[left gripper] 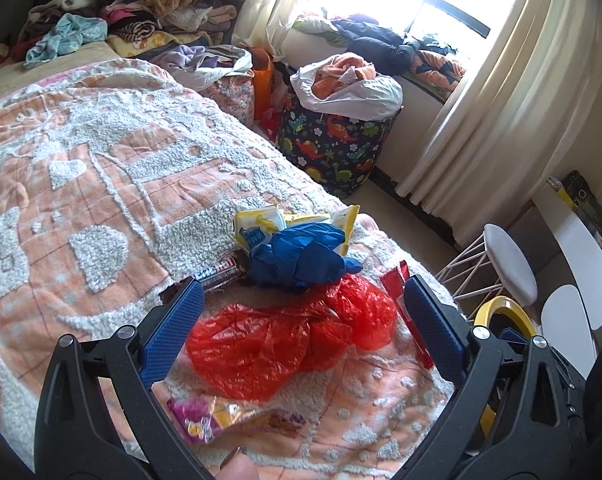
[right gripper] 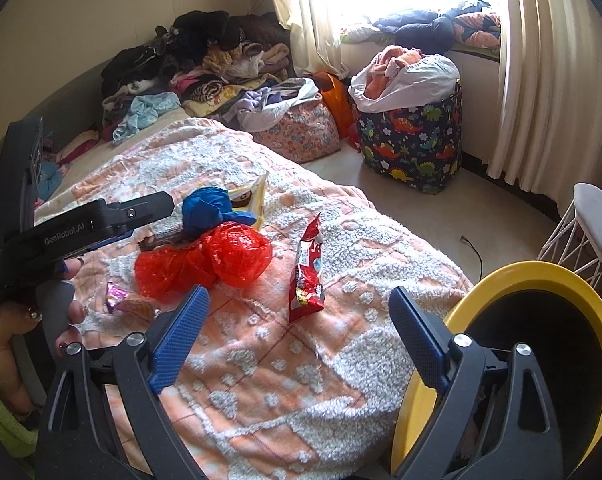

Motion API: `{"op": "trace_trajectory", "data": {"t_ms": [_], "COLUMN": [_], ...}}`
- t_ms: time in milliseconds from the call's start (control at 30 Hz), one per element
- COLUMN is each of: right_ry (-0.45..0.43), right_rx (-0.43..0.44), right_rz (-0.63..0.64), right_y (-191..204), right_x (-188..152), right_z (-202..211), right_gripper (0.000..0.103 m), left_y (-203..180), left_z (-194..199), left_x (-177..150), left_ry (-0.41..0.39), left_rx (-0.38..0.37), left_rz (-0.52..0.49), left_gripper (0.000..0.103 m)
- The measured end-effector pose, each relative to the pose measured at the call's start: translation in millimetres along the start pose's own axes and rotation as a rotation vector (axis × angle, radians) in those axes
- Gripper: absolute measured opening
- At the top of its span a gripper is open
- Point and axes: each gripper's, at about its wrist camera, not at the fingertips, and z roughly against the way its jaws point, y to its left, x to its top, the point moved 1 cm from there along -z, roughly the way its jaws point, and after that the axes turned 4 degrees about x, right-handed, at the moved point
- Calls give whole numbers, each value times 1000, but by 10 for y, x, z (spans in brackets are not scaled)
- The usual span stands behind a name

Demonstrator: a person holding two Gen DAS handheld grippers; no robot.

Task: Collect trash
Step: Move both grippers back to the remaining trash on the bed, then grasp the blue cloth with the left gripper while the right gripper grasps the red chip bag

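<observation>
So the trash is all sitting in a loose pile on the bed, on top of a fuzzy peach-and-white patterned blanket (left gripper: 101, 184). Biggest piece is a crumpled red plastic bag (left gripper: 277, 344), and touching its far edge is a scrunched-up blue plastic bag (left gripper: 297, 258). Behind the blue one are some yellow-and-white wrappers (left gripper: 269, 220), and a dark candy bar wrapper (left gripper: 217, 274) pokes out on its left side. A red snack packet (right gripper: 307, 268) lies just to the right of the red bag, apart from it in the right wrist view. Closest to the camera there's a small purple-and-yellow wrapper (left gripper: 229, 420), near the red bag's near edge.

The left gripper (left gripper: 301, 292) hangs over the pile with its blue-padded jaws spread wide, the red bag between them but nothing touching the pads. The right gripper (right gripper: 299, 300) is also spread wide and empty, over bare blanket, with the red snack packet just ahead of it. You can see a hand (right gripper: 57, 312) wrapped around the left gripper's handle in the right wrist view.

Off the right edge of the bed is a black bin with a yellow rim (right gripper: 541, 344). Further out: a white wire-legged stool (left gripper: 509, 264), a dinosaur-print fabric basket (right gripper: 413, 148) stuffed with clothes on the floor, cream curtains (right gripper: 541, 80) by the window, and a heap of clothes (right gripper: 189, 64) at the far end of the bed.
</observation>
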Motion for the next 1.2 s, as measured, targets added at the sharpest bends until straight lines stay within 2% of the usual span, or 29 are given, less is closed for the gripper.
{"op": "trace_trajectory", "data": {"t_ms": [400, 600, 633, 800, 900, 933, 1133, 1200], "right_ry": [79, 121, 125, 161, 189, 191, 187, 184], "right_rx": [-12, -18, -24, -38, -44, -46, -22, -11], "right_rz": [5, -11, -7, 16, 15, 11, -20, -26], "right_y": [-4, -14, -8, 6, -9, -17, -65, -67], "right_x": [35, 46, 46, 33, -1, -14, -98, -118], "right_z": [-372, -565, -584, -731, -804, -808, -736, -699], "right_gripper": [71, 61, 59, 47, 30, 27, 26, 26], "left_y": [9, 37, 36, 60, 73, 74, 53, 42], "left_z": [-308, -437, -448, -510, -545, -555, -601, -608], "left_x": [143, 160, 158, 157, 169, 172, 130, 108], "left_ry": [35, 58, 60, 70, 76, 78, 97, 102], "left_rx": [9, 2, 1, 7, 8, 7, 4, 5], "left_rz": [35, 58, 60, 75, 83, 87, 89, 87], "left_gripper": [92, 87, 83, 79, 74, 72, 55, 53]}}
